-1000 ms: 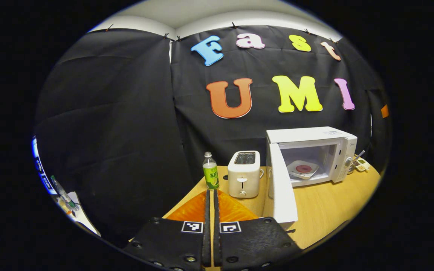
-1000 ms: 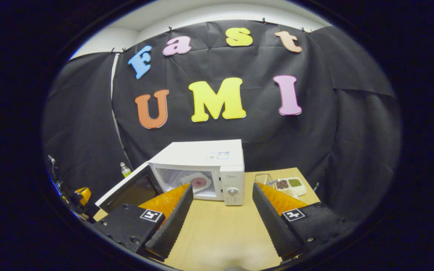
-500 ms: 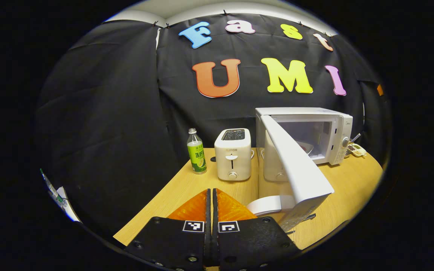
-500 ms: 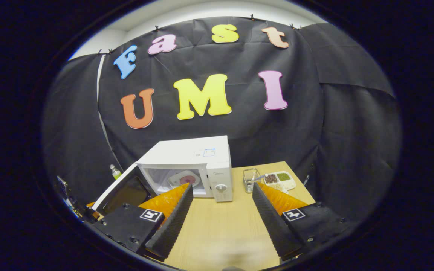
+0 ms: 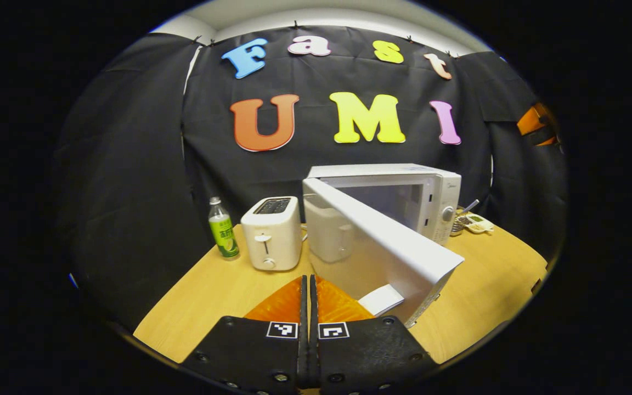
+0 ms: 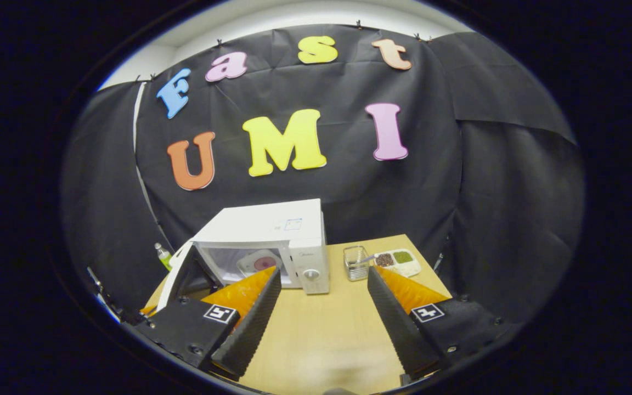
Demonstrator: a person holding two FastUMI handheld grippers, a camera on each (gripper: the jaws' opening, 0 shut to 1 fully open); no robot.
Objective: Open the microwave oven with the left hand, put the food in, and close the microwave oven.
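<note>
Two claws are in use. The left claw [image 5: 309, 291] is clenched, its fingers pressed flat together with nothing between them, and it is held low over the near edge of the bench [image 5: 212, 291]. Just ahead and to its right stands the free edge of the microwave door [image 5: 387, 247], which is swung partly open at an angle across the cavity opening. The left claw sits just beside the door edge; whether the two touch cannot be told. The right claw [image 6: 324, 293] is released, its fingers spread wide and empty, above bare bench surface in front of the microwave [image 6: 272, 241].

In the right gripper view a plate of food [image 6: 260, 261] lies inside the microwave cavity, seen past the partly open door. The microwave stands at the back of the bench.

To the left of the microwave, in the left gripper view, stand a toaster [image 5: 272, 233] and, further left, a bottle [image 5: 223, 229], both upright. To the right of the microwave, a glass [image 6: 355, 262] and a tray [image 6: 399, 261] with compartments sit near the back edge.
</note>
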